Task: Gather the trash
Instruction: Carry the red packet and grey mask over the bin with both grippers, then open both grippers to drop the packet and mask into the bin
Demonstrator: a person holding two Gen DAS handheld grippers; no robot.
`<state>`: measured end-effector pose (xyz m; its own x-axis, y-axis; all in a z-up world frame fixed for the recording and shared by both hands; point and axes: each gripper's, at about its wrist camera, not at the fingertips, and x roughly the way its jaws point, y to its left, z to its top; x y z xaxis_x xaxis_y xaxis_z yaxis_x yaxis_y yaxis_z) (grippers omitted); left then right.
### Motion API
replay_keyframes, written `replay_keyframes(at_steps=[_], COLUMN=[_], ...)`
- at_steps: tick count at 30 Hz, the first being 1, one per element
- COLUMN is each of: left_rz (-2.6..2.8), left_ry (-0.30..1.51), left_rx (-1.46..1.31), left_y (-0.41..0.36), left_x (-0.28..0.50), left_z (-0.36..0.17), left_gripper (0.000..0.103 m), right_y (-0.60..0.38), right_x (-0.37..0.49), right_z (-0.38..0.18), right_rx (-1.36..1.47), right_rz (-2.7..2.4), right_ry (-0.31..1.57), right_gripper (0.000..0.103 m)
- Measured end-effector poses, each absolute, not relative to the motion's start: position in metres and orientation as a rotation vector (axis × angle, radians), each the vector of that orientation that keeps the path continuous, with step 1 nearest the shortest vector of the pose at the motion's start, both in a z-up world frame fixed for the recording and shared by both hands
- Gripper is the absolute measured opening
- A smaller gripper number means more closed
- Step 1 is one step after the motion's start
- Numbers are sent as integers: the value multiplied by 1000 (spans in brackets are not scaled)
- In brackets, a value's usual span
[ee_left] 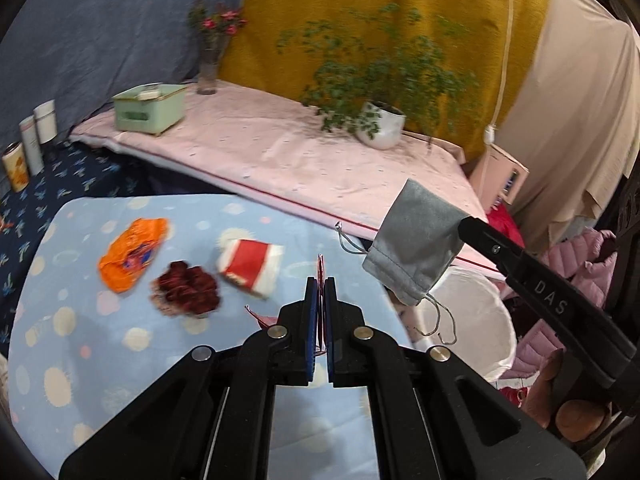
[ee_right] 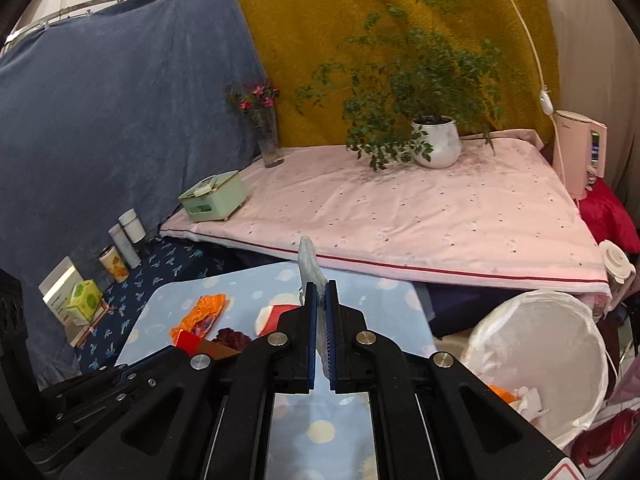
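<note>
A small table under a light-blue spotted cloth carries an orange wrapper, a dark-red crumpled clump and a red-and-white packet, lying close together. Behind it, a platform under a pink sheet bears a mint-green box, a glass vase of flowers and a white potted plant. To the left, a dark-blue patterned surface holds tins and boxes.

Left gripper clamps thin red wrapper; right gripper, to its right, pinches grey drawstring pouch.
</note>
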<state>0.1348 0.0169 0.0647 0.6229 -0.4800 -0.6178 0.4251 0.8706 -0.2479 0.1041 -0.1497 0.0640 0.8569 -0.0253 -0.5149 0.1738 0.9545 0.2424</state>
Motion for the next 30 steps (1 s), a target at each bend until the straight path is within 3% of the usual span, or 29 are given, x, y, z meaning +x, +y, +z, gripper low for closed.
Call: replay_keyframes(at_steps=[24, 25, 27, 28, 30], left_rz=[-835, -837, -824, -806, -788], left_ry=[803, 806, 808, 803, 787], left_rx=[32, 30, 38, 41, 46], left_y=[-180, -184, -190, -191, -192], left_x=[92, 92, 91, 91, 89], left_z=[50, 48, 44, 44, 41], left_gripper=[5, 9, 34, 52, 54], right_y=[-327, -329, -334, -336, -338], right_x=[14, 13, 12, 11, 11], right_z=[19, 17, 13, 11, 9], right_rx=[420, 423, 428, 432, 432], right_rz=[-412, -415, -419, -417, -420], right_ry=[545, 547, 553, 559, 563], right_gripper=[4, 4, 5, 5, 7])
